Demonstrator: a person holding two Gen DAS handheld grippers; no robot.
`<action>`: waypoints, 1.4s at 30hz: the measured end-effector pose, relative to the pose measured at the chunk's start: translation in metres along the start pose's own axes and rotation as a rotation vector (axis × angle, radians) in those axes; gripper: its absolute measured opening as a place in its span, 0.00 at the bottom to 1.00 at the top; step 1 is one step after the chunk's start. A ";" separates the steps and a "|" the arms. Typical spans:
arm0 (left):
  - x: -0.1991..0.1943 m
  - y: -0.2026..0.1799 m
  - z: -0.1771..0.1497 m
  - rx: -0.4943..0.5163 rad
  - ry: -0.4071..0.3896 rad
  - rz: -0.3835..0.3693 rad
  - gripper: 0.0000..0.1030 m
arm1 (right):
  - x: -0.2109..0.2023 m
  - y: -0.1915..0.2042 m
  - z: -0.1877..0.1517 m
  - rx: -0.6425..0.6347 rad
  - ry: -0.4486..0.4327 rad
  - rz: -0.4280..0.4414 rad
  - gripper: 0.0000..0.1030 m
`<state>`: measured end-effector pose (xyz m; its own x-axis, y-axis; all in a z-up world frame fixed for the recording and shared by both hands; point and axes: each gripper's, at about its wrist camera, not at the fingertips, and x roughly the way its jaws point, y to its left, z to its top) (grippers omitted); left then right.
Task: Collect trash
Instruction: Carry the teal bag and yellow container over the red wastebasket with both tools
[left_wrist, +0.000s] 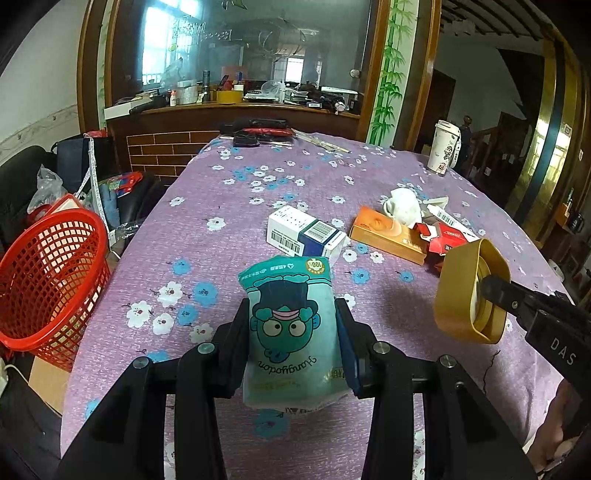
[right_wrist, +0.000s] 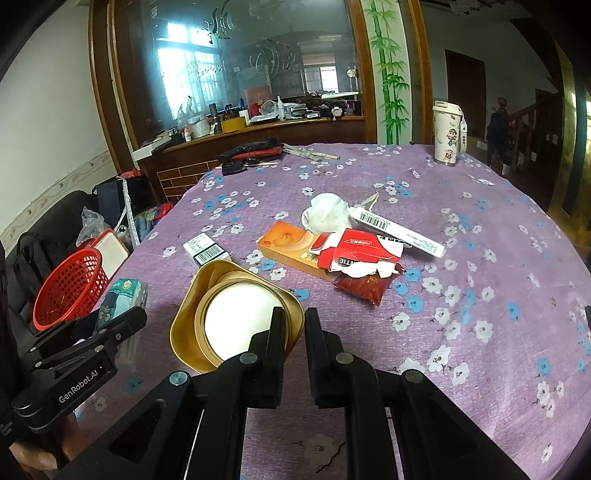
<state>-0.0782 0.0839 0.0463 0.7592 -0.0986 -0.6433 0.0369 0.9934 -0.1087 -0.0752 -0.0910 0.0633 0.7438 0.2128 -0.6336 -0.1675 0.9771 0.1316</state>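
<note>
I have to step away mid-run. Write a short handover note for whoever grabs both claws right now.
Left claw: shut on the teal cartoon snack pouch, held above the table.
Right claw: shut on the rim of the gold tray, lifted off the purple cloth.
Red basket: beside the table on the left; its contents cannot be made out.
Left on the table: white barcode box, orange box, torn red carton, red wrapper, crumpled tissue, long white box.
The white tumbler at the far edge looks like no trash.
Next, probably: drop both held items into the basket.
</note>
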 end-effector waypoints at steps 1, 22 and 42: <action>0.000 0.001 0.000 0.000 0.000 0.001 0.40 | 0.000 0.001 0.001 0.000 0.001 0.002 0.11; -0.007 0.032 0.002 -0.058 -0.016 0.017 0.40 | 0.011 0.034 0.013 -0.052 0.012 0.047 0.11; -0.058 0.136 0.028 -0.225 -0.139 0.132 0.40 | 0.034 0.132 0.052 -0.185 0.052 0.215 0.11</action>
<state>-0.0992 0.2265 0.0895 0.8299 0.0554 -0.5552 -0.2019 0.9574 -0.2063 -0.0381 0.0454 0.0985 0.6450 0.4093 -0.6453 -0.4361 0.8906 0.1291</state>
